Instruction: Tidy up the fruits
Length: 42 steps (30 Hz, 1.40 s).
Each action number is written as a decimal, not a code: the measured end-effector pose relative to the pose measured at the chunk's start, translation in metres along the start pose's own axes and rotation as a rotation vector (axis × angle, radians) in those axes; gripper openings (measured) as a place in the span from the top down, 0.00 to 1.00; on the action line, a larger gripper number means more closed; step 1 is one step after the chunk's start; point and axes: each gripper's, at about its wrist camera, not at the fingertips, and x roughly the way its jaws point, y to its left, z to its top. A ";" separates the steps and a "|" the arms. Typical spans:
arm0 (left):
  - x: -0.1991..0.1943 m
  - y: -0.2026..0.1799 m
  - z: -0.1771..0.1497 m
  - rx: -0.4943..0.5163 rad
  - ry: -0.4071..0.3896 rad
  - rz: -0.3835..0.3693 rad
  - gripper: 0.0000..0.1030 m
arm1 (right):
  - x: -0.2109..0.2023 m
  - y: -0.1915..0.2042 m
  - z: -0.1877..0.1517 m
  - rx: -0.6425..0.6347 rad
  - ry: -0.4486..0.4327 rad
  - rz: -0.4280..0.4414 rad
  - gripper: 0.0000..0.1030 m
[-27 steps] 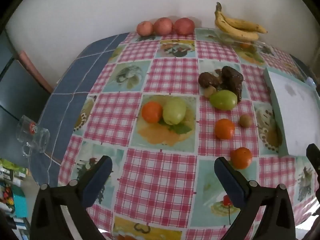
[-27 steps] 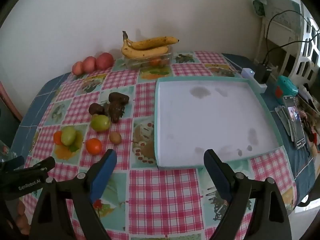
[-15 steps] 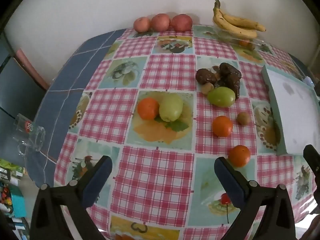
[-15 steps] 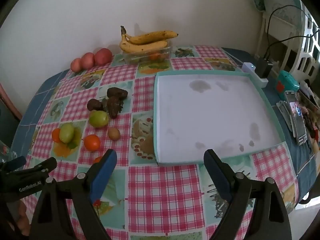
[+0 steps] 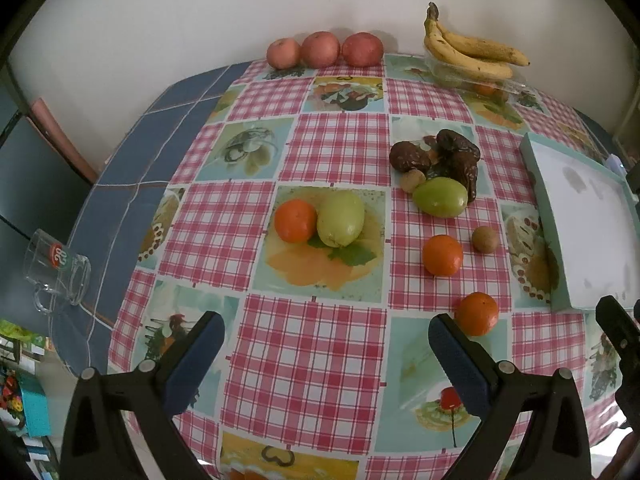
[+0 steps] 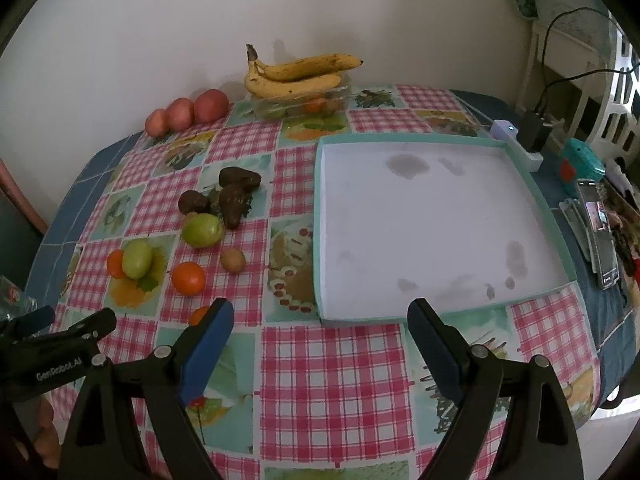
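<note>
Fruit lies loose on the checked tablecloth. An orange (image 5: 295,220) touches a green fruit (image 5: 341,219); a second green fruit (image 5: 440,197) lies by dark brown fruits (image 5: 452,154). Two more oranges (image 5: 442,255) (image 5: 476,313) and a small brown fruit (image 5: 485,239) lie nearer the empty white tray (image 6: 424,220). Red apples (image 5: 323,49) and bananas (image 5: 468,54) sit by the wall. My left gripper (image 5: 320,344) is open and empty above the table's near part. My right gripper (image 6: 320,330) is open and empty in front of the tray.
A clear container (image 6: 304,100) under the bananas holds more fruit. A glass mug (image 5: 56,272) lies past the table's left edge. A phone (image 6: 600,232), a teal object (image 6: 580,164) and a charger with cables (image 6: 532,128) sit right of the tray.
Both grippers have drawn back slightly and tilted; the fruit and tray sit a little higher in both views. Nothing on the table has moved and both grippers stay open.
</note>
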 end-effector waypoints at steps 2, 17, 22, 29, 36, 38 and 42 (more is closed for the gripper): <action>0.000 -0.001 -0.001 -0.002 -0.001 0.000 0.00 | 0.000 0.001 0.000 -0.003 0.002 0.001 0.13; 0.000 -0.002 -0.002 -0.005 0.000 -0.001 0.00 | 0.004 -0.001 0.001 -0.002 0.017 0.003 0.13; 0.000 -0.002 -0.002 -0.008 0.004 -0.002 0.00 | 0.004 -0.001 0.001 -0.002 0.019 0.004 0.13; 0.000 -0.003 -0.002 -0.008 0.005 -0.002 0.00 | 0.005 -0.001 0.001 0.003 0.021 0.004 0.13; 0.000 -0.002 -0.002 -0.009 0.007 -0.002 0.00 | 0.005 -0.001 0.001 0.003 0.023 0.004 0.13; 0.001 -0.002 -0.003 -0.010 0.008 -0.003 0.00 | 0.006 -0.001 0.000 0.003 0.023 0.004 0.13; 0.001 -0.002 -0.003 -0.010 0.009 -0.003 0.00 | 0.006 -0.001 0.001 0.002 0.023 0.004 0.13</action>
